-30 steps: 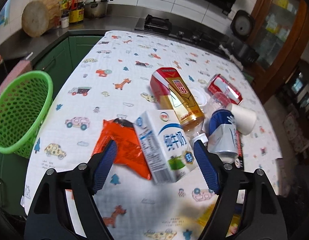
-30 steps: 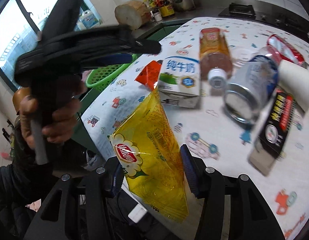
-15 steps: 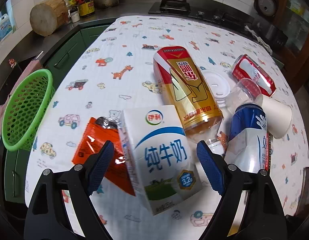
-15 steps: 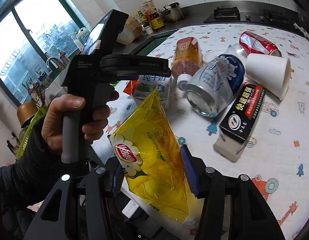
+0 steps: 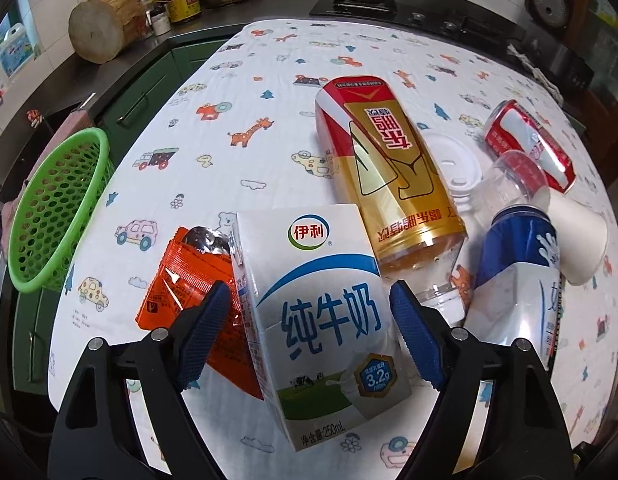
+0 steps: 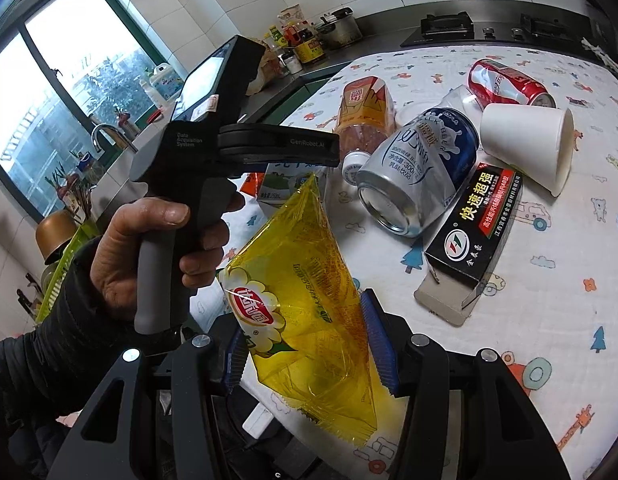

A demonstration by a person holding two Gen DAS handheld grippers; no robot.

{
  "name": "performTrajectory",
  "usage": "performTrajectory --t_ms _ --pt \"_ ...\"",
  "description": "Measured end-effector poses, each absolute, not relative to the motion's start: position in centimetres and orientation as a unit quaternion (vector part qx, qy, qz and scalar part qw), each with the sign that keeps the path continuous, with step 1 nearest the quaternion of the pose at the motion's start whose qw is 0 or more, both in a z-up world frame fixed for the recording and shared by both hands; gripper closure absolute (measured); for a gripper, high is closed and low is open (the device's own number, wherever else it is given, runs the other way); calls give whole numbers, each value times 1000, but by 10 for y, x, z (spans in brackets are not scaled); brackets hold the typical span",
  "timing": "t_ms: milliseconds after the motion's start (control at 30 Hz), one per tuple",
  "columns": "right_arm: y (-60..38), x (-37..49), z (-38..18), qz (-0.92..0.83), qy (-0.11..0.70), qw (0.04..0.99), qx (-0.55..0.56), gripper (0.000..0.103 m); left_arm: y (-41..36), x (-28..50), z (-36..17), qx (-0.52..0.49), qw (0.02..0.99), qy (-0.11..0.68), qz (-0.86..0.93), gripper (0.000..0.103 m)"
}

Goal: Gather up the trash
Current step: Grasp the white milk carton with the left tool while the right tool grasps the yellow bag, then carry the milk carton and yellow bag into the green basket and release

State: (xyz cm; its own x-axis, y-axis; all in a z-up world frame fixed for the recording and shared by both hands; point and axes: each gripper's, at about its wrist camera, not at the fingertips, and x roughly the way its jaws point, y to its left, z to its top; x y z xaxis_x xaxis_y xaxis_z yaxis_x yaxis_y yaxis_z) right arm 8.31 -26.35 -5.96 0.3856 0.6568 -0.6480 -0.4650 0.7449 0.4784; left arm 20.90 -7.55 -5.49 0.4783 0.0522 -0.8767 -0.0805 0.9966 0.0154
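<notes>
My left gripper (image 5: 309, 336) is open, its blue pads on either side of a white milk carton (image 5: 317, 312) lying on the table; the pads stand a little apart from its sides. An orange snack wrapper (image 5: 181, 284) lies under the carton's left side. My right gripper (image 6: 309, 344) is shut on a yellow chip bag (image 6: 305, 292), held over the table's near edge. The left gripper's body and the hand holding it (image 6: 213, 184) fill the left of the right wrist view. A green basket (image 5: 57, 208) hangs off the table's left edge.
On the patterned tablecloth (image 5: 269, 92) lie a red-gold bottle (image 5: 389, 168), a blue-silver can (image 6: 421, 172), a crushed red can (image 6: 509, 84), a white paper cup (image 6: 529, 140), a white lid (image 5: 453, 164) and a black box (image 6: 477, 236). A kitchen counter and stove run behind.
My left gripper has moved forward and down until the milk carton sits between its open pads. My right gripper keeps hold of the yellow bag and has shifted a little.
</notes>
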Motion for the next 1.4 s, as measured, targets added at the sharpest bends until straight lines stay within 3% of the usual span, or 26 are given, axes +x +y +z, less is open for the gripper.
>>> performTrajectory --t_ms 600,1033,1400 --pt "-236 95 -41 347 434 826 96 52 -31 173 -4 -63 891 449 -13 34" --pt "-160 137 -15 380 434 813 71 52 95 154 34 -113 909 399 37 34" --pt "-73 173 -2 399 440 803 43 52 219 170 24 -152 902 384 123 34"
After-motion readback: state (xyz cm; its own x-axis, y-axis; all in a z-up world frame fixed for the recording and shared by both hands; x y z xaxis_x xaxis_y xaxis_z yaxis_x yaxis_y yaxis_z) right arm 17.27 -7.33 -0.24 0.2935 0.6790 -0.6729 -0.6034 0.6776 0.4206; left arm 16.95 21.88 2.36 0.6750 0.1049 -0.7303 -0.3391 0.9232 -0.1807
